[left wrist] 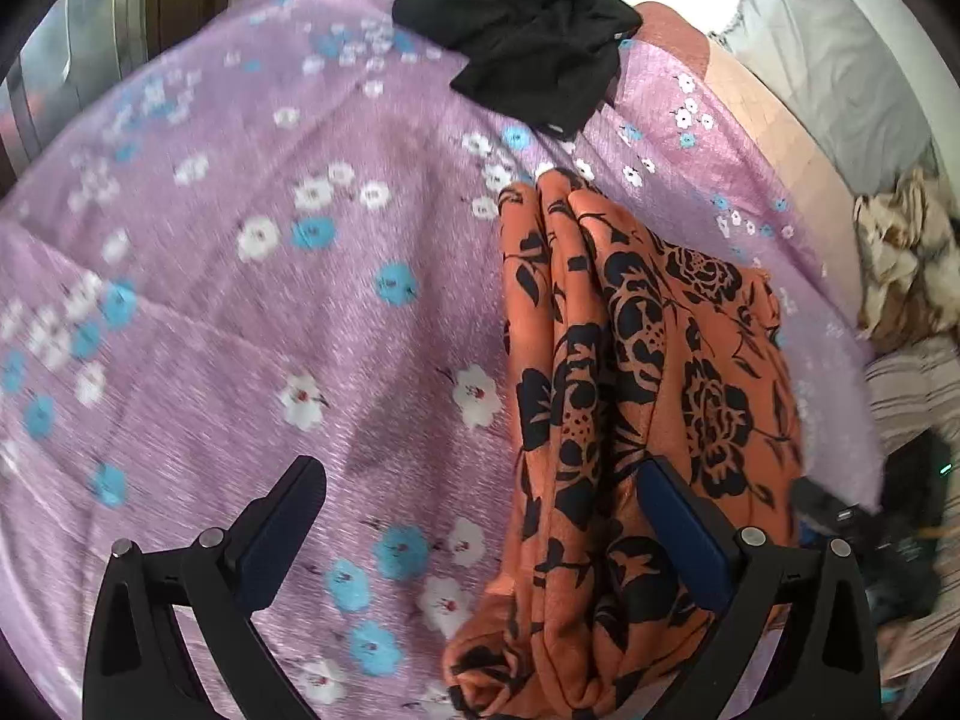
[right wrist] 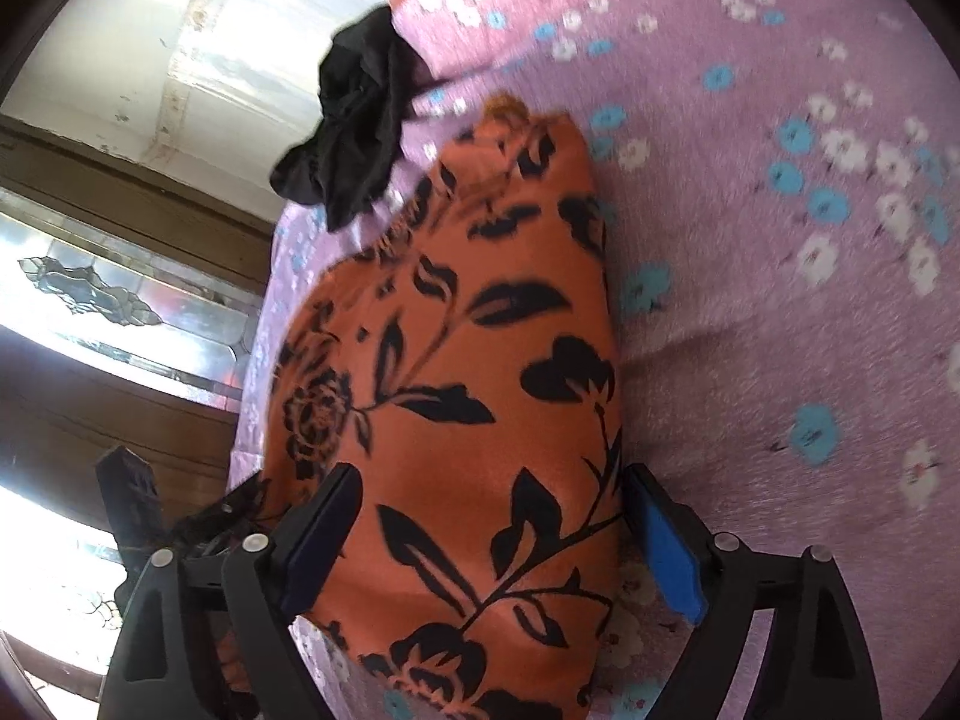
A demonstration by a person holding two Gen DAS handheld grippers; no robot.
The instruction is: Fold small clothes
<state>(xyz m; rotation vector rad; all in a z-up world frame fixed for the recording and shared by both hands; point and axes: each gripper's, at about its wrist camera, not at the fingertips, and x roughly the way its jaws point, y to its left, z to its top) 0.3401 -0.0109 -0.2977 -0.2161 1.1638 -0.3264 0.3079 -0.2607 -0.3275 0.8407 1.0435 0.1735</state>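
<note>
An orange garment with black flowers (left wrist: 630, 396) lies bunched in long folds on the purple flowered bedsheet (left wrist: 240, 312). My left gripper (left wrist: 480, 516) is open just above the sheet; its right finger (left wrist: 684, 534) rests against the garment's near part, its left finger over bare sheet. In the right wrist view the same garment (right wrist: 456, 396) lies smoother. My right gripper (right wrist: 486, 534) is open, its fingers on either side of the garment's near end. A crumpled black garment (left wrist: 528, 42) lies at the bed's far edge; it also shows in the right wrist view (right wrist: 354, 132).
The bed's right edge shows a pink mattress side (left wrist: 774, 120) with a grey cloth (left wrist: 840, 60) and a beige crumpled cloth (left wrist: 906, 264) beyond. Dark gear (left wrist: 900, 528) sits low at right. A wooden cabinet with glass panels (right wrist: 120, 300) stands beside the bed.
</note>
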